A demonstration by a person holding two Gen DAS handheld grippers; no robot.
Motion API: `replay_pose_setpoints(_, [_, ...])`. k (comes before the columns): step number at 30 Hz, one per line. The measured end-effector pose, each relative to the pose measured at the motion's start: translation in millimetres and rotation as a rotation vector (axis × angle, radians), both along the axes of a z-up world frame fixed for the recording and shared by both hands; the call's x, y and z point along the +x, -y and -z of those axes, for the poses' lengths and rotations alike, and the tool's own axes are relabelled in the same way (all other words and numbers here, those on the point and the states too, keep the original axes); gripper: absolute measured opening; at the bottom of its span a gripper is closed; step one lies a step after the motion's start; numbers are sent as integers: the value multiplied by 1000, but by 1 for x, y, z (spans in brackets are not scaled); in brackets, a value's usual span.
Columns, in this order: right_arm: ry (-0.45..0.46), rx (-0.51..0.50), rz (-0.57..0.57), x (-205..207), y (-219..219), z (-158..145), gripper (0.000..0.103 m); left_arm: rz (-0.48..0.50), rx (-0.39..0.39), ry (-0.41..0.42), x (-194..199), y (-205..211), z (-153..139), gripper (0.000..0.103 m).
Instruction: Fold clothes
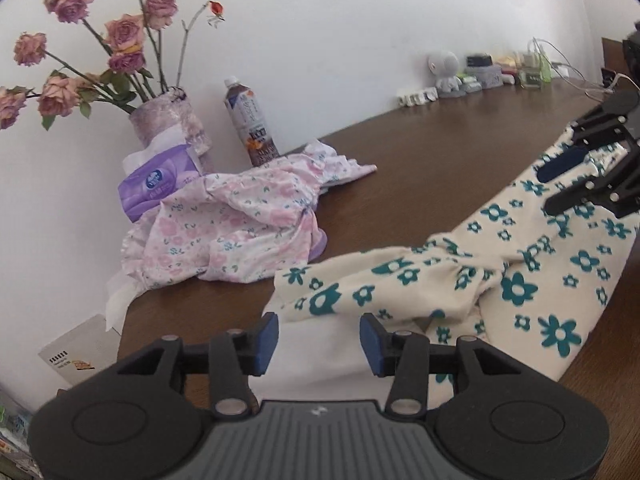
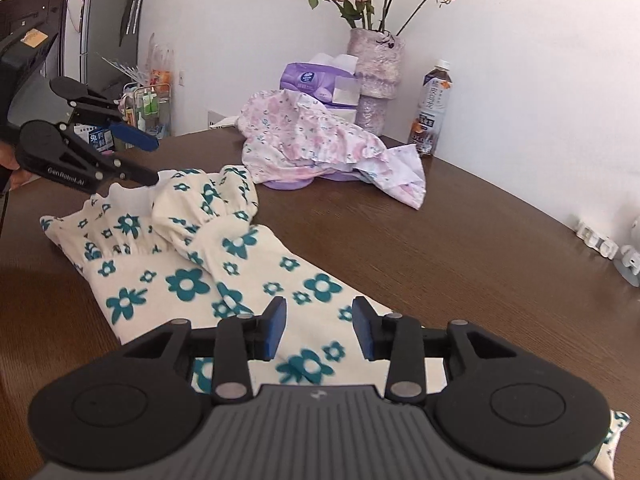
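Brown table (image 2: 460,240) carries the cream teal-flower garment (image 2: 240,264) lengthwise, left gripper (image 1: 319,336) and right gripper (image 2: 319,328) both spread apart above opposite ends, likely positioned to pinch each end for a fold, pink garment (image 2: 320,144) heaped far behind.

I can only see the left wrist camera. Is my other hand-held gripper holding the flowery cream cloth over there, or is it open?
Observer: In the right wrist view, the right hand-held gripper is open. Its fingers are apart above the cream flowered garment and grip nothing.
Operator: What does my left one look like from there?
Observer: The left hand-held gripper is open too. Its lower finger is at the garment's ruffled end, but I cannot tell whether it touches.
Operator: What's behind it?
Observer: A tall grey fridge stands by the wall behind it.
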State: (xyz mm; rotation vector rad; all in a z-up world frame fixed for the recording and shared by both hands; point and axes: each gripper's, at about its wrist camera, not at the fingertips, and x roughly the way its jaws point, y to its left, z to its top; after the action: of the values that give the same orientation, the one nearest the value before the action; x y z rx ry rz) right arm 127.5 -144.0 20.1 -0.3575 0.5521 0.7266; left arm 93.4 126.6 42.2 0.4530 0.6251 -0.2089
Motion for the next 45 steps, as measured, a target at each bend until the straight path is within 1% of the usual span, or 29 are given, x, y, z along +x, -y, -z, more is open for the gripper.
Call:
replay_pose_setpoints(1, [-4,-2,10,3,-8,3,37,21,14,-22,2,-2,4,46])
replay_pose_setpoints(3, [-21,3,23,10,-22,8,37,45,45,-34,8,1,10,46])
replay_pose_setpoints(6, [-47,25,22,15,-35,14,37,89,65,-22,16,8,16,46])
replay_pose_setpoints(9, [-53,42,19,15,-41,18,42,157,88,5,18,17,19,46])
replay_pose_setpoints(10, [-55,39,20,15,-42,20,42,182,102,13,18,21,20,40])
replay_pose_setpoints(11, [-57,36,20,15,-43,22,42,198,115,19,18,24,20,14])
replay_pose_setpoints(12, [-59,33,21,15,-44,24,42,198,126,32,17,26,19,1])
replay_pose_setpoints(15, [-61,27,25,15,-46,29,43,202,138,79,10,25,9,1])
replay_pose_setpoints(17, [-56,31,27,14,-45,30,43,206,169,115,0,27,0,1])
replay_pose_setpoints(19, [-52,34,32,14,-45,31,45,219,180,133,-13,31,-8,1])
replay_pose_setpoints(22, [-51,44,33,15,-43,33,45,237,196,127,-31,37,-12,1])
replay_pose_setpoints(24, [-52,50,34,15,-42,33,45,206,186,78,-27,32,-4,1])
replay_pose_setpoints(25, [-50,48,34,14,-42,33,45,190,181,53,-25,29,0,2])
replay_pose_setpoints(27, [-44,43,33,13,-43,34,45,121,160,-4,-15,18,11,6])
replay_pose_setpoints(28, [-42,41,33,13,-43,33,45,84,140,-24,-11,10,14,9])
replay_pose_setpoints(30, [-39,40,33,12,-43,33,45,12,67,-26,-5,-7,9,16])
replay_pose_setpoints(31, [-38,39,33,12,-43,33,45,-23,27,-21,-2,-16,5,26])
replay_pose_setpoints(32, [-38,39,32,12,-44,33,45,-58,-7,-2,1,-23,-2,42])
replay_pose_setpoints(33, [-38,39,32,12,-44,33,45,-93,-40,17,5,-31,-8,49])
replay_pose_setpoints(34, [-38,39,32,12,-43,33,45,-110,-64,18,12,-35,-10,58])
replay_pose_setpoints(35, [-38,39,32,12,-43,33,45,-126,-89,20,19,-40,-12,64])
replay_pose_setpoints(37, [-37,39,32,11,-43,33,45,-159,-139,22,34,-49,-17,65])
replay_pose_setpoints(40, [-35,37,32,10,-44,33,45,-145,-225,-69,65,-56,-6,65])
replay_pose_setpoints(42, [-35,37,31,11,-44,33,45,-138,-236,-125,82,-58,5,65])
replay_pose_setpoints(45, [-35,36,31,11,-44,32,45,-142,-237,-166,99,-62,18,62])
